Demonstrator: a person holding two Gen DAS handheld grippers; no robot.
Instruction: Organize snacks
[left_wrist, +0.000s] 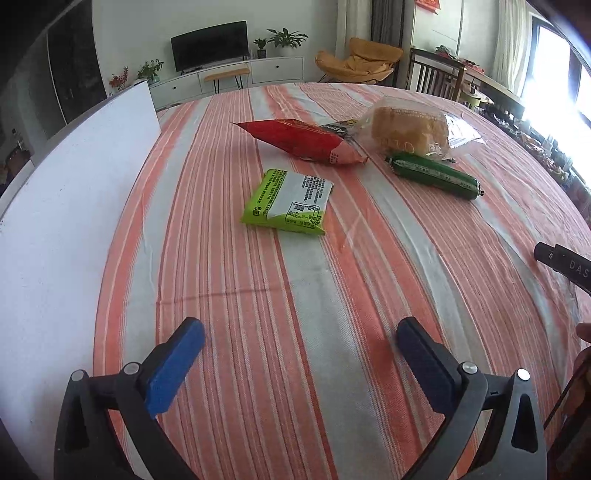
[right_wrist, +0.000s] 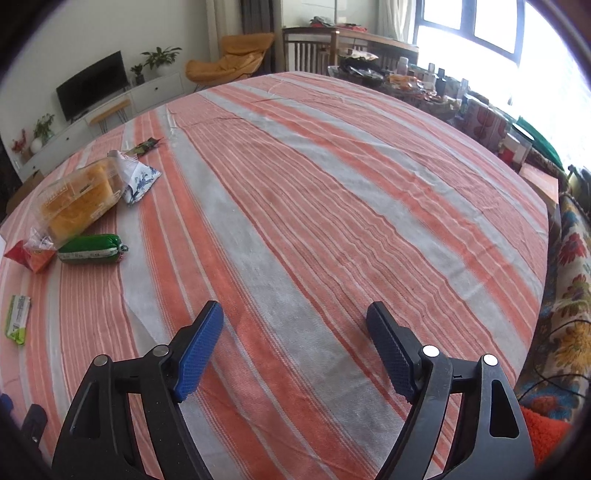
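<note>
Several snacks lie on a table with a striped orange and grey cloth (left_wrist: 295, 295). Nearest my left gripper (left_wrist: 299, 332) is a lime-green flat packet (left_wrist: 288, 203); behind it lie a red bag (left_wrist: 306, 142), a green sausage-shaped roll (left_wrist: 436, 175) and a clear bag of yellow cake (left_wrist: 410, 129). The left gripper is open, hovering over bare cloth short of the packet. My right gripper (right_wrist: 295, 314) is open too, over bare cloth. In its view the cake bag (right_wrist: 79, 201), green roll (right_wrist: 90, 249), red bag (right_wrist: 27, 254) and green packet (right_wrist: 16, 319) sit far left.
A white board (left_wrist: 74, 206) stands along the table's left edge. Part of the right gripper's black body (left_wrist: 565, 267) shows at the right edge of the left wrist view. Cluttered bottles and boxes (right_wrist: 480, 114) line the far right side by the window. A floral-covered seat (right_wrist: 569, 302) adjoins the table.
</note>
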